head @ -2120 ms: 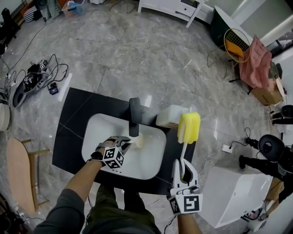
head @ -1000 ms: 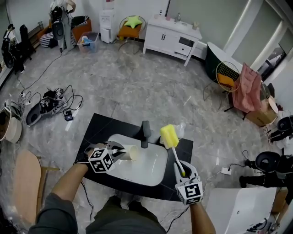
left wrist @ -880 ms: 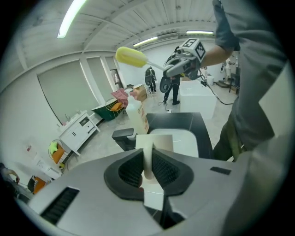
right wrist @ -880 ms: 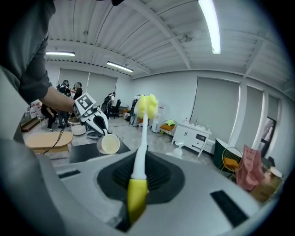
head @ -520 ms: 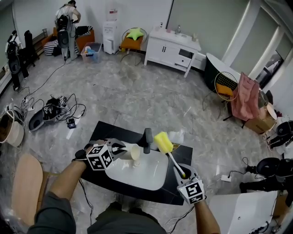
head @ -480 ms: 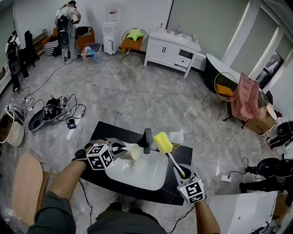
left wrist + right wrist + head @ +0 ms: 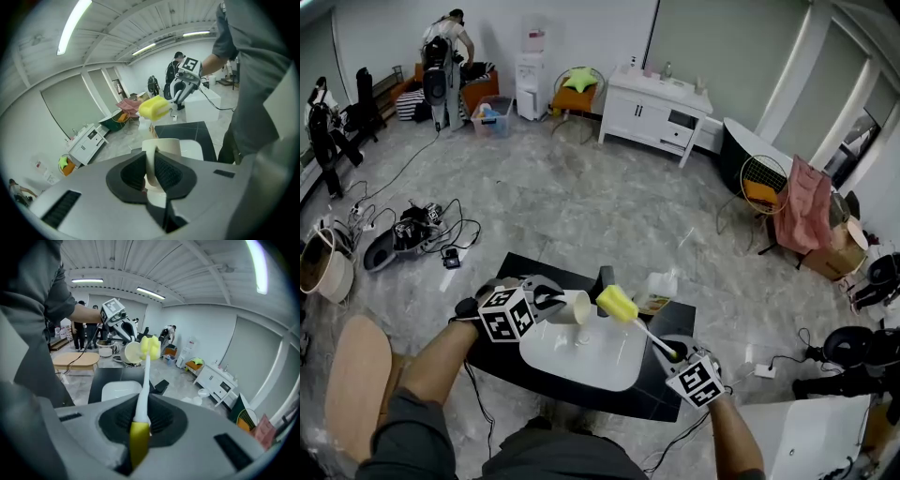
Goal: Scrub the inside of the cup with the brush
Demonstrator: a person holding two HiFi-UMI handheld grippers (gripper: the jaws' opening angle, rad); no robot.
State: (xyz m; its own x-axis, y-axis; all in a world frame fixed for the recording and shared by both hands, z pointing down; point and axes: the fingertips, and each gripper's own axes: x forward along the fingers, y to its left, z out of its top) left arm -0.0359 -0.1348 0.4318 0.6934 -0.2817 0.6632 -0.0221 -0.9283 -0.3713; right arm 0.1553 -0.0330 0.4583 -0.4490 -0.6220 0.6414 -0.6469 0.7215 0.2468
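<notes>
A cream cup (image 7: 573, 307) lies on its side above the sink, its mouth turned to the right. My left gripper (image 7: 547, 302) is shut on the cup's wall; in the left gripper view the cup (image 7: 161, 149) stands between the dark pads. My right gripper (image 7: 673, 355) is shut on the brush, pinching the yellow end of its white handle (image 7: 142, 391). The brush's yellow sponge head (image 7: 617, 303) hangs just right of the cup's mouth. Seen along the right gripper's jaws, the sponge (image 7: 150, 346) overlaps the cup's (image 7: 131, 352) open rim. Whether it touches the cup I cannot tell.
Below both grippers is a white sink basin (image 7: 584, 364) set in a black counter (image 7: 665, 392), with a black faucet (image 7: 602, 277) behind. A pale container (image 7: 655, 292) stands at the counter's back right. Cables and gear (image 7: 411, 235) lie on the floor to the left.
The left gripper has lifted the cup up from the basin. The brush has tilted left, bringing its sponge head close to the cup's mouth. The head view has tipped up.
</notes>
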